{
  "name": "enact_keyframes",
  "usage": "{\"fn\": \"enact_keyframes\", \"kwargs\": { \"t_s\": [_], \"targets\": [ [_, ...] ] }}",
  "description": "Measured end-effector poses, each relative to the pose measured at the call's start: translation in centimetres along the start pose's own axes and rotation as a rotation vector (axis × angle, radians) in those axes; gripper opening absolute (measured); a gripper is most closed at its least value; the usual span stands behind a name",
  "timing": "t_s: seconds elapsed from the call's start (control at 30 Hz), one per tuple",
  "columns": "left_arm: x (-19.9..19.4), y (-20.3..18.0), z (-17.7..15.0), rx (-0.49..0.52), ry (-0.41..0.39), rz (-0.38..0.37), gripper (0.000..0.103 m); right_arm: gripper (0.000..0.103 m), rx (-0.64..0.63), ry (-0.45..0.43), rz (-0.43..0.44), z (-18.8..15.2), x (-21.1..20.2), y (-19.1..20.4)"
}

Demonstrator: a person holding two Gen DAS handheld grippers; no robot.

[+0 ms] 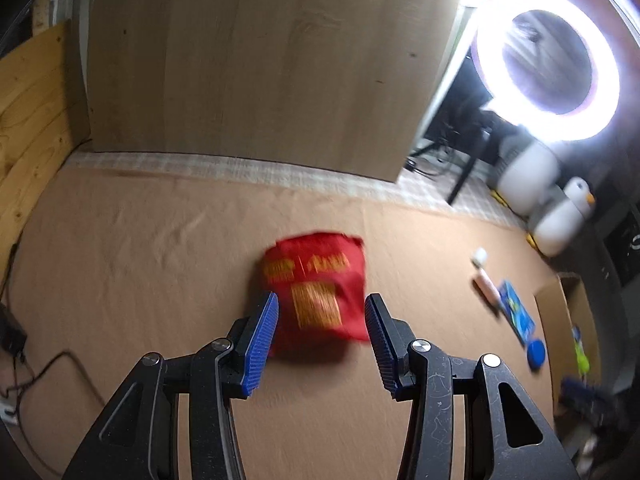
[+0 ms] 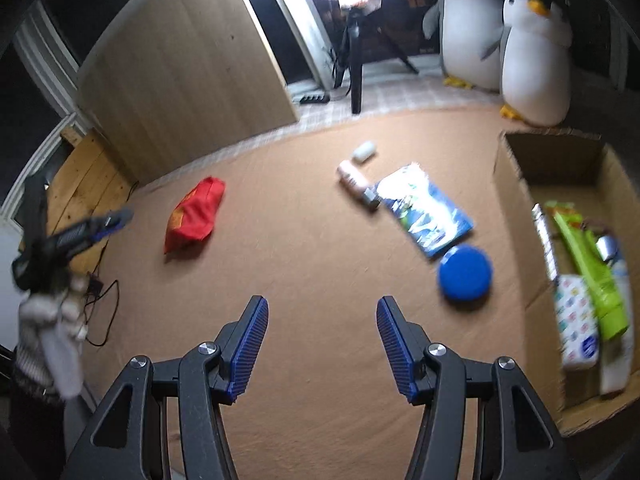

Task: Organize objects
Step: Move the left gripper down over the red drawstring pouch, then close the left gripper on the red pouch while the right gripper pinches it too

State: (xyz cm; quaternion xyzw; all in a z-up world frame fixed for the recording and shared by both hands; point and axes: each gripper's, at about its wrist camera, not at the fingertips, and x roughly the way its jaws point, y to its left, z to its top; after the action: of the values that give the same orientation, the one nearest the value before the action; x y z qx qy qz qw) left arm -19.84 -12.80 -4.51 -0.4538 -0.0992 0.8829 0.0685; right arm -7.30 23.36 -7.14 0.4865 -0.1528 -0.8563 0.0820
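Note:
A red snack bag (image 1: 318, 294) with yellow print lies on the brown cloth; it also shows in the right wrist view (image 2: 196, 214). My left gripper (image 1: 322, 316) is open, its blue pads on either side of the bag's near end, above it. It appears at the left of the right wrist view (image 2: 90, 228), blurred. My right gripper (image 2: 322, 320) is open and empty over bare cloth. A blue pouch (image 2: 426, 210), a blue round lid (image 2: 465, 275), a pink tube (image 2: 356, 182) and a small white cap (image 2: 364, 151) lie ahead of it. A cardboard box (image 2: 516, 200) at the right holds several items.
A wooden panel (image 1: 260, 68) stands behind the cloth. A ring light (image 1: 548, 64) on a tripod (image 2: 356, 64) and two plush penguins (image 2: 536, 60) stand at the back. Cables (image 1: 24, 360) lie at the cloth's left edge beside a wooden board (image 1: 28, 120).

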Motion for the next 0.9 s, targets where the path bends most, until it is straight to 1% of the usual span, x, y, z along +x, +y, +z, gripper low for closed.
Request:
{"fn": "enact_keyframes", "kwargs": {
  "t_s": [0.1, 0.17, 0.27, 0.4, 0.47, 0.57, 0.63, 0.73, 0.8, 0.9],
  "targets": [
    [3.1, 1.1, 2.0, -0.049, 0.019, -0.005, 0.049, 0.053, -0.001, 0.02, -0.022, -0.9, 0.2, 0.8],
    [4.8, 1.3, 3.0, -0.06, 0.031, -0.003, 0.049, 0.053, 0.004, 0.033, -0.04, -1.8, 0.2, 1.2],
    [7.5, 1.9, 4.3, -0.082, 0.049, 0.001, 0.049, 0.053, 0.037, 0.043, -0.043, -2.6, 0.0, 1.2],
    [10.2, 2.5, 4.9, -0.104, 0.086, 0.011, 0.049, 0.053, 0.07, 0.047, -0.061, -3.4, -0.6, 0.7],
    [11.4, 2.6, 4.9, -0.105, 0.107, 0.002, 0.049, 0.053, 0.077, 0.052, -0.062, -3.7, -0.9, 0.6],
    [12.5, 2.3, 4.0, -0.09, 0.136, -0.002, 0.048, 0.053, 0.078, 0.06, -0.06, -3.9, -1.1, 0.4],
    [12.6, 2.2, 3.2, -0.1, 0.129, -0.014, 0.048, 0.053, 0.079, 0.06, -0.053, -3.8, -1.3, 0.3],
    [12.2, 1.7, 1.9, -0.107, 0.13, -0.033, 0.048, 0.053, 0.072, 0.059, -0.041, -3.6, -1.3, 0.4],
    [11.7, 1.1, 0.9, -0.099, 0.127, -0.033, 0.048, 0.053, 0.061, 0.06, -0.032, -3.4, -1.2, 0.6],
    [10.6, 0.6, -1.1, -0.106, 0.122, -0.043, 0.048, 0.053, 0.055, 0.061, -0.01, -3.4, -1.0, 0.8]
  ]
}}
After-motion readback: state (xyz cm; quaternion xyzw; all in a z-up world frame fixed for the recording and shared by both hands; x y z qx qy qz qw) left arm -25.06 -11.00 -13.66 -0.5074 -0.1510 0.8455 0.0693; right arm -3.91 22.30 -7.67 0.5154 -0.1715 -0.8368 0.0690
